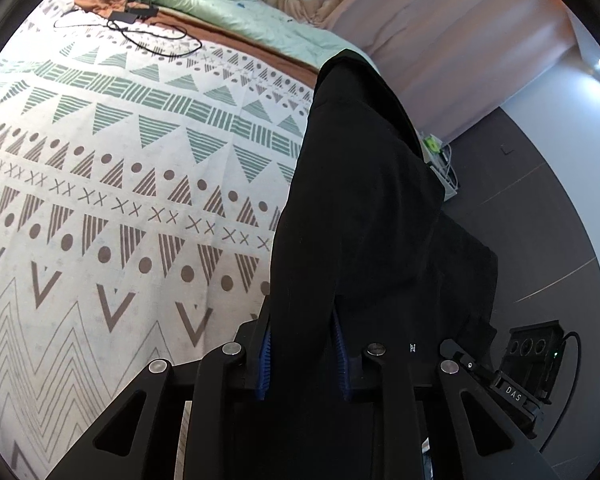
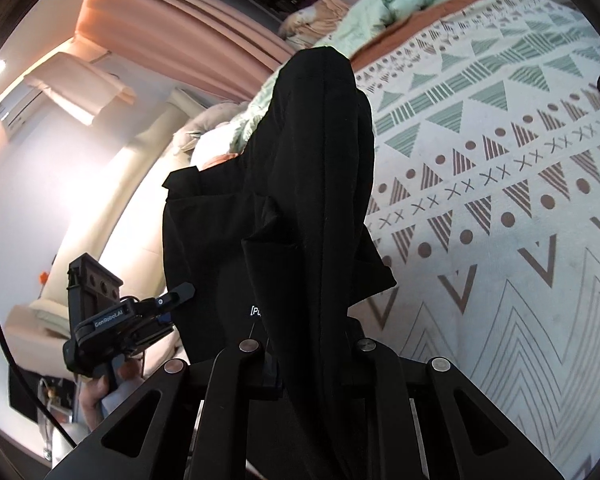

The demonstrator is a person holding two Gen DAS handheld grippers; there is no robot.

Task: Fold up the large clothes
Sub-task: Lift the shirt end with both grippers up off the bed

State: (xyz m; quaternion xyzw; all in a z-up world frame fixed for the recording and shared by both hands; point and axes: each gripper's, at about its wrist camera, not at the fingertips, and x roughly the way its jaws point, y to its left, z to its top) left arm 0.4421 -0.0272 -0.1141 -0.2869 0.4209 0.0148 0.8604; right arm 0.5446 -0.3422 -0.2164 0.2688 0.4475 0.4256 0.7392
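I have the black garment (image 1: 364,200) pinched in both tools, left tool (image 1: 302,356) and right tool (image 2: 312,364) each clamped on bunched fabric, lifted above the patterned bed (image 1: 100,200). My worry: the thick bunches could slip free, or the hanging cloth could land twisted.

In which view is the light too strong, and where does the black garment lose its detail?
Right wrist view: strong glare washes out the wall on the left. Both views: the black garment is nearly featureless, folds barely visible; fisheye bends the patterned bedspread and darkens the corners.
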